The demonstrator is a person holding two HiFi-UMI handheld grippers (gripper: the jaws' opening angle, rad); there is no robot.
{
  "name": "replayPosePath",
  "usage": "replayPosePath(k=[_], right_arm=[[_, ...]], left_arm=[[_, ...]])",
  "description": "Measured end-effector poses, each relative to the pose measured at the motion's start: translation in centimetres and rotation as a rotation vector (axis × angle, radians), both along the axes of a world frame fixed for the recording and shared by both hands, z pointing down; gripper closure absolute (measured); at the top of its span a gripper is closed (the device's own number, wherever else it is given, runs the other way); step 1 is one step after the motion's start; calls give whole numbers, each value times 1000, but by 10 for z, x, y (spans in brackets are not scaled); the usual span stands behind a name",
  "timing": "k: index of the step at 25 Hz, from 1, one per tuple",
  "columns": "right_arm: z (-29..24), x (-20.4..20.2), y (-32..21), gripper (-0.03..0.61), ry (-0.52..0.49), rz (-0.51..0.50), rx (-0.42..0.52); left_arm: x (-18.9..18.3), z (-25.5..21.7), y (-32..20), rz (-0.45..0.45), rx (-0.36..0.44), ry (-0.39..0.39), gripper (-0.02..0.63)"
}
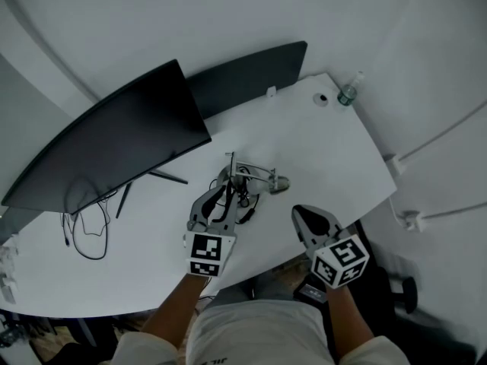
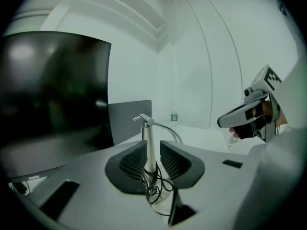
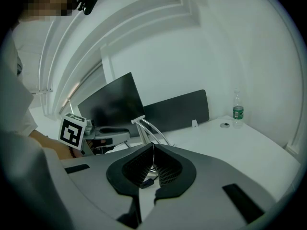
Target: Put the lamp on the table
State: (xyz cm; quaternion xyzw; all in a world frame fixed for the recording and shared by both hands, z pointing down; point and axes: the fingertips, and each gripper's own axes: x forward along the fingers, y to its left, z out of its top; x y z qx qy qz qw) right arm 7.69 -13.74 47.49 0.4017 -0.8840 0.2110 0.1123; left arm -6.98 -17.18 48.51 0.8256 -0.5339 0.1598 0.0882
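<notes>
Largest first: a white table [image 1: 327,150], spreading beneath and ahead of both grippers. Beyond the left gripper [image 2: 152,142] and off to its left, a wide curved monitor [image 1: 114,143], dark. Farther ahead, a flat dark panel [image 1: 251,71] upright along the table's back edge.

Right at that gripper's tips, the desk lamp [image 1: 251,179]: upright on the tabletop, metal post [image 2: 149,152] rising between the two pads, thin arm bending away to the right. Jaws spread to either side of the post, the left pad at or against it, a sliver of gap at the right pad, so no firm pinch to be seen.

Then the right gripper [image 3: 153,145], pressed together on nothing, hanging by the table's front edge, to the right of the lamp and apart from it. Far ahead of it, at the table's corner, a small water bottle [image 1: 348,91]. Smallest, a black cable [image 2: 156,188] looped round the foot of the post.

Judged to be the very end of the placing step, with the lamp down on the table. Next, probably: check for a steady stand, then draw the left jaws straight back, clear of post and cable, without snagging a loop.

Only in the left gripper view: the gap beside the post. Only in the head view: the right gripper's place apart from the lamp. Only in the right gripper view: its pads meeting.
</notes>
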Motion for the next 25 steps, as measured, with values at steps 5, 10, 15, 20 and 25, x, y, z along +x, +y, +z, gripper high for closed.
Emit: replayPosePath(k=[5, 10, 15, 20, 25], right_arm=[[-8, 0, 4, 546, 13, -9, 14], [-22, 1, 10, 546, 19, -14, 39], [-39, 4, 14, 546, 24, -12, 70], [-56, 6, 17, 546, 35, -7, 99], [-68, 7, 20, 546, 49, -11, 108]], left_arm=[[-2, -14, 11, -16, -1, 32, 581], [1, -28, 24, -4, -22, 63, 610], [5, -42, 40, 18, -50, 107, 611], [6, -53, 58, 26, -60, 121, 611], [7, -60, 65, 26, -68, 150, 611]])
